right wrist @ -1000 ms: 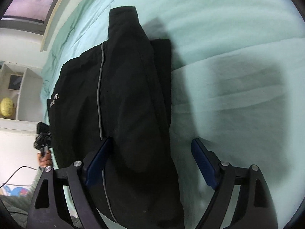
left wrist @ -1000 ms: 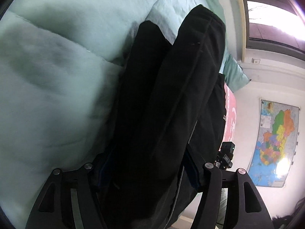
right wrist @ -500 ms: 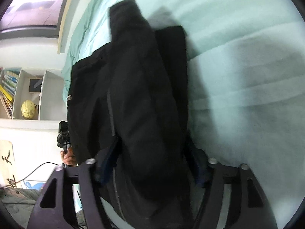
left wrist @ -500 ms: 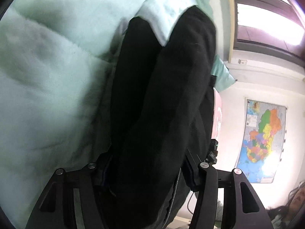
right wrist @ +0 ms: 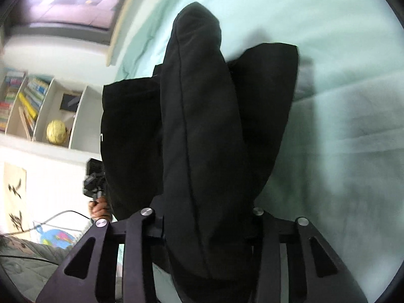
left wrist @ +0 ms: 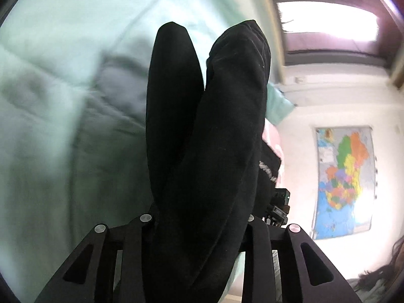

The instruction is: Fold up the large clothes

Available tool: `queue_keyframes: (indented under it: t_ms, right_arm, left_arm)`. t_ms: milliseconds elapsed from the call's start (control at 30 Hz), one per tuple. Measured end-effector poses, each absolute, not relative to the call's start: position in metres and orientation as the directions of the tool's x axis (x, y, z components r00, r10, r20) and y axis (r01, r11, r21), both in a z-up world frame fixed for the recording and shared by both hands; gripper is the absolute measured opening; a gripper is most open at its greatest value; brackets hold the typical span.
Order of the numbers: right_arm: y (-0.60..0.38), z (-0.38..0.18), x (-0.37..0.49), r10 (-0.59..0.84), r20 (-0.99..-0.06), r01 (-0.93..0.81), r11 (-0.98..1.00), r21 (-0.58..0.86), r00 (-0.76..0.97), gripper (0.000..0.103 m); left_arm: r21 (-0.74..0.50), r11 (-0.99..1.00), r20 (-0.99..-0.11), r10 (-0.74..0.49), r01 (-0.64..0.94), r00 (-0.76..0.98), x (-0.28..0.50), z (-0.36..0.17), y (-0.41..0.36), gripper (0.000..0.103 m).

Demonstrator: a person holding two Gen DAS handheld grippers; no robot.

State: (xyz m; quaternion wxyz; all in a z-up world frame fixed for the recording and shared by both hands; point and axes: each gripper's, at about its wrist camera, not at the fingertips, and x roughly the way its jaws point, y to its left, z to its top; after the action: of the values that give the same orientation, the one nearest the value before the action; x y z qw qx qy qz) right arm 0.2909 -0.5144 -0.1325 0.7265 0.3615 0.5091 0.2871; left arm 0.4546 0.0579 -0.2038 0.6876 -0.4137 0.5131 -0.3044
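A black jacket (left wrist: 214, 126) with folded sleeves fills the middle of both views, hanging raised over the mint-green bed cover (left wrist: 63, 101). My left gripper (left wrist: 199, 217) is closing its jaws with a thick bunch of the jacket's edge pressed between them. In the right wrist view the jacket (right wrist: 199, 113) runs straight through my right gripper (right wrist: 204, 212), whose jaws are also closing on the fabric. The cloth hides the pads of both grippers. The bed cover (right wrist: 341, 151) lies below and to the right.
A colourful map (left wrist: 343, 181) hangs on the white wall and a bright window (left wrist: 328, 25) is above it. White shelves with books (right wrist: 30, 106) and a yellow globe (right wrist: 56, 131) stand beside the bed. A person's hand (right wrist: 99, 208) shows at the jacket's left edge.
Both grippers' jaws have narrowed onto the jacket's edge. Both have risen, lifting that end of the jacket off the bed cover, and more of the room now shows.
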Motion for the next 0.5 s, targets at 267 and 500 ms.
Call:
queue_keyframes:
  t_ms: [267,500]
  right_arm:
    - [-0.483,-0.039,0.222,0.751,-0.541,-0.162,0.629,0.76,0.379,0.04]
    - [-0.487,0.011,0.165,0.724,-0.566,-0.184,0.665,0.724,0.393,0.04]
  left_arm:
    - [-0.851,0.502,-0.429,-0.834,0.154,0.348,0.386,-0.104,0.045,0.032]
    - [-0.856,0.485,-0.4,-0.84,0.178,0.367,0.311,-0.074,0.061,0.032]
